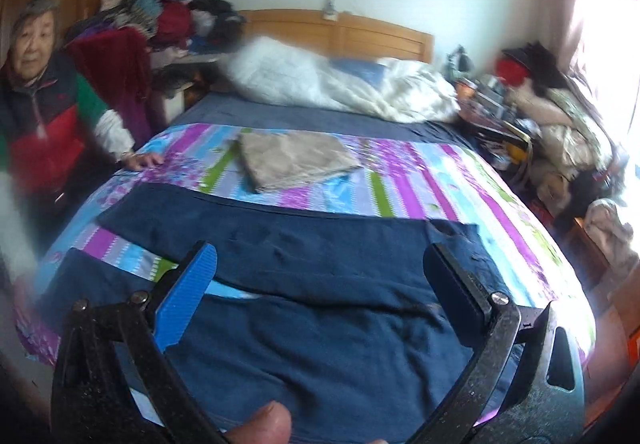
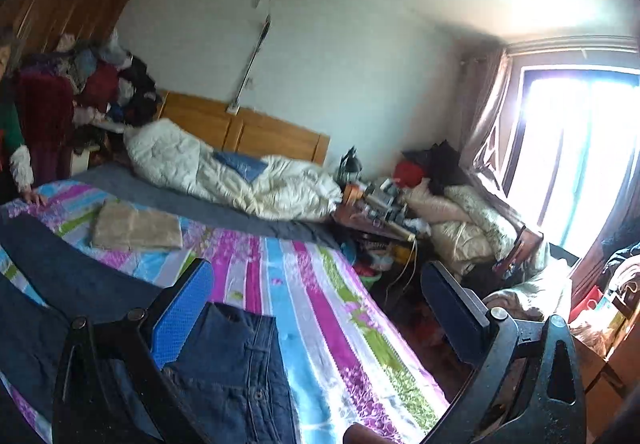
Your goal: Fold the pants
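Lying flat on the striped sheet [image 1: 400, 180] of the bed, the pants [image 1: 320, 284] are spread out unfolded — legs running toward the bystander's hand [image 1: 140, 161], waist [image 2: 236, 356] at the opposite side. The left claw [image 1: 320, 292] hovers above the pants with jaws wide apart, gripping nothing; the right claw [image 2: 320, 308] is likewise spread and empty, poised over the waist end and the sheet beside it. A folded beige cloth [image 1: 296, 160] sits beyond the pants, toward the headboard.

The risks, as I judge them: a claw closing on the pants could pinch the sheet beneath too and drag it up with the fold. Gripping only one layer would leave the legs misaligned. The denim looks heavy — a shallow bite may slip mid-lift. The hand resting on the sheet near the leg ends could be brushed if the legs are swung that way.
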A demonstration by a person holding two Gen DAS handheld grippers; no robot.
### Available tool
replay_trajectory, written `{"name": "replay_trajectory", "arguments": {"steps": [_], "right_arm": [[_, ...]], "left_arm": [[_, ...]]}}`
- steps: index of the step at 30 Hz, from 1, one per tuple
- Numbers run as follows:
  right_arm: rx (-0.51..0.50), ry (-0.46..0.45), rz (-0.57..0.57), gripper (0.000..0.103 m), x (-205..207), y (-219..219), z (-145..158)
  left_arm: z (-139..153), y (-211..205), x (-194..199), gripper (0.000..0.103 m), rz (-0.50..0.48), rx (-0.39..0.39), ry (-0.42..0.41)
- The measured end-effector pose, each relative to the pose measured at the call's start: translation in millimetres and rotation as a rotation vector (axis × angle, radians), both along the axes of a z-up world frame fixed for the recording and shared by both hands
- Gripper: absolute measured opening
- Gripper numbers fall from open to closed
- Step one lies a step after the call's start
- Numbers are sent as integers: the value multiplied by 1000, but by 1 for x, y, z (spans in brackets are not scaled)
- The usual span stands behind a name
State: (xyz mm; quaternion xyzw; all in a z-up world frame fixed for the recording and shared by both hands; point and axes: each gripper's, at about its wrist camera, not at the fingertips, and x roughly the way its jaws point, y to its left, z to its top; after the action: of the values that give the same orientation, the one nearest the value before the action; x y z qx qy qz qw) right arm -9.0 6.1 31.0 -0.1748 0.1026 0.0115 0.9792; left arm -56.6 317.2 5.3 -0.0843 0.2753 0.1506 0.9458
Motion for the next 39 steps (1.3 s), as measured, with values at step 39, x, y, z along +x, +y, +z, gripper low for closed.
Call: {"name": "replay_trajectory", "arguments": {"steps": [39], "right_arm": [[121,894,353,103,335,270,-203]], "left_arm": [[-199,509,221,103,190,-240,512]]}}
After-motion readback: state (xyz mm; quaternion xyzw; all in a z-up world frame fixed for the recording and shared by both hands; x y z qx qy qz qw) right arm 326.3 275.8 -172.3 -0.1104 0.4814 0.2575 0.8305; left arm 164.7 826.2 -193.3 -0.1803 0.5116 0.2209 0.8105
